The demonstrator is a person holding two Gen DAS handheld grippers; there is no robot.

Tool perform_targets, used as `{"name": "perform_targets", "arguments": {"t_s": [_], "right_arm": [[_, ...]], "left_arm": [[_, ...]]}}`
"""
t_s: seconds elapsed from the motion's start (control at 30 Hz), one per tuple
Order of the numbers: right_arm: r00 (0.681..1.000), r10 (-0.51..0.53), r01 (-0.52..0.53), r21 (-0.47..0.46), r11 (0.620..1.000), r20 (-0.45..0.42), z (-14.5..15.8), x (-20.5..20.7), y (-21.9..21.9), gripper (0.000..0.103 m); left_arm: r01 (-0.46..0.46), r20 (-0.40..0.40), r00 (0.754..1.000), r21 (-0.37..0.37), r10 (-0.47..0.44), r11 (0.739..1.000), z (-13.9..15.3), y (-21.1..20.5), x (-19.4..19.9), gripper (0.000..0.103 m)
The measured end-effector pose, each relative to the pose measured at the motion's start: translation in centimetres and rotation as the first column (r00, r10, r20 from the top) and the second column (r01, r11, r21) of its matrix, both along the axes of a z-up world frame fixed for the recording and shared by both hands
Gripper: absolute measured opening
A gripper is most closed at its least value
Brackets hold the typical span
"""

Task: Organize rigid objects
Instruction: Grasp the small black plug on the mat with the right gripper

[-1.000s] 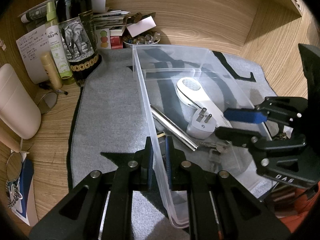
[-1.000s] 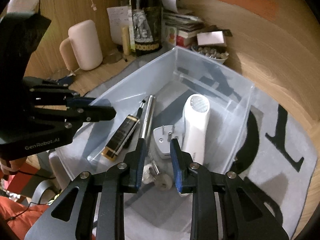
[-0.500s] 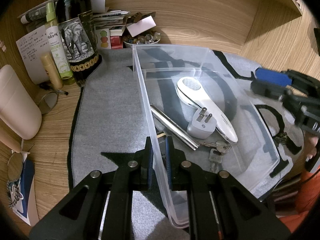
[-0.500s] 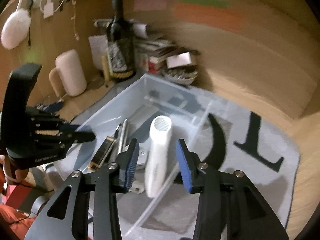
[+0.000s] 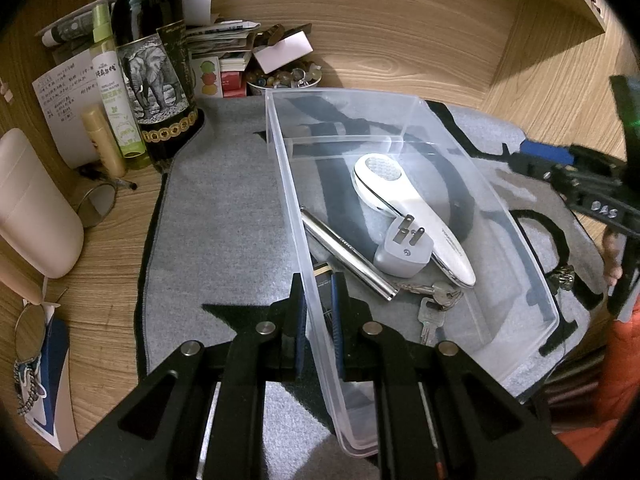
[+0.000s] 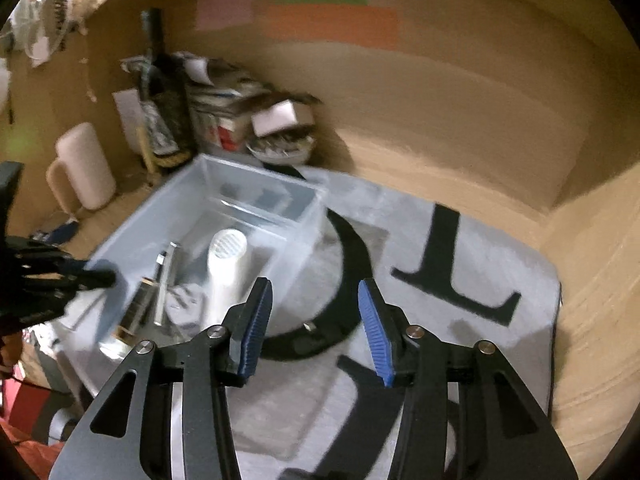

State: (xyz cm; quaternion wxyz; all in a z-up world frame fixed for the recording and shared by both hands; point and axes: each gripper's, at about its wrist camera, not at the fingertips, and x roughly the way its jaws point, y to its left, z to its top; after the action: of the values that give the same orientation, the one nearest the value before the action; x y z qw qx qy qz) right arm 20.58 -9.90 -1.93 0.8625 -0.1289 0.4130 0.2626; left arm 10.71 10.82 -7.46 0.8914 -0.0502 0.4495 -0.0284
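A clear plastic bin (image 5: 516, 240) stands on a grey mat (image 5: 224, 216). Inside lie a white handheld device (image 5: 404, 208), a grey plug adapter (image 5: 404, 252), a silver tube (image 5: 344, 256), keys (image 5: 436, 304) and a dark flat object (image 5: 324, 272). My left gripper (image 5: 318, 304) is shut on the bin's near left wall. My right gripper (image 6: 316, 320) is open and empty above the mat, right of the bin (image 6: 256, 200); it also shows at the right edge of the left wrist view (image 5: 544, 160). A small metal object (image 5: 562, 276) lies on the mat beside the bin.
A wine bottle (image 5: 156, 60), spray bottle (image 5: 116, 92), a yellow tube (image 5: 104, 140), papers, books and a bowl of small items (image 5: 284, 78) crowd the back left. A pink container (image 5: 32, 208) stands at left. Wooden walls enclose the back and right.
My right gripper has lifted out of the bin, swung right over the mat and opened wider. My left gripper has kept its hold on the bin wall.
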Motion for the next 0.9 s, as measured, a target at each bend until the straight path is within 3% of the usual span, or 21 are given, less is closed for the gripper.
{"name": "perform_targets", "arguments": {"t_s": [0.5,0.77,0.8,0.9], "right_arm": [[0.976,0.013,-0.033,-0.087,0.996,-0.218,-7.2,3.1,0.9,0.042],[0.971,0.058,-0.079,-0.084,0.993,-0.234,-8.5,2.5,1.4,0.041],[0.973,0.058,-0.080,-0.094,0.992,-0.224,-8.5,2.3,1.4,0.040],[0.975,0.060,-0.083,-0.099,0.992,-0.216,-8.4,2.1,1.3,0.022]], "left_arm": [[0.003,0.000,1.000,-0.006,-0.003,1.000,-0.1,0.1,-0.1,0.011],[0.002,0.000,1.000,-0.006,-0.002,1.000,-0.1,0.1,-0.1,0.011],[0.002,0.000,1.000,-0.007,-0.002,1.000,-0.1,0.1,-0.1,0.011],[0.002,0.000,1.000,-0.005,-0.002,1.000,-0.1,0.1,-0.1,0.011]]}}
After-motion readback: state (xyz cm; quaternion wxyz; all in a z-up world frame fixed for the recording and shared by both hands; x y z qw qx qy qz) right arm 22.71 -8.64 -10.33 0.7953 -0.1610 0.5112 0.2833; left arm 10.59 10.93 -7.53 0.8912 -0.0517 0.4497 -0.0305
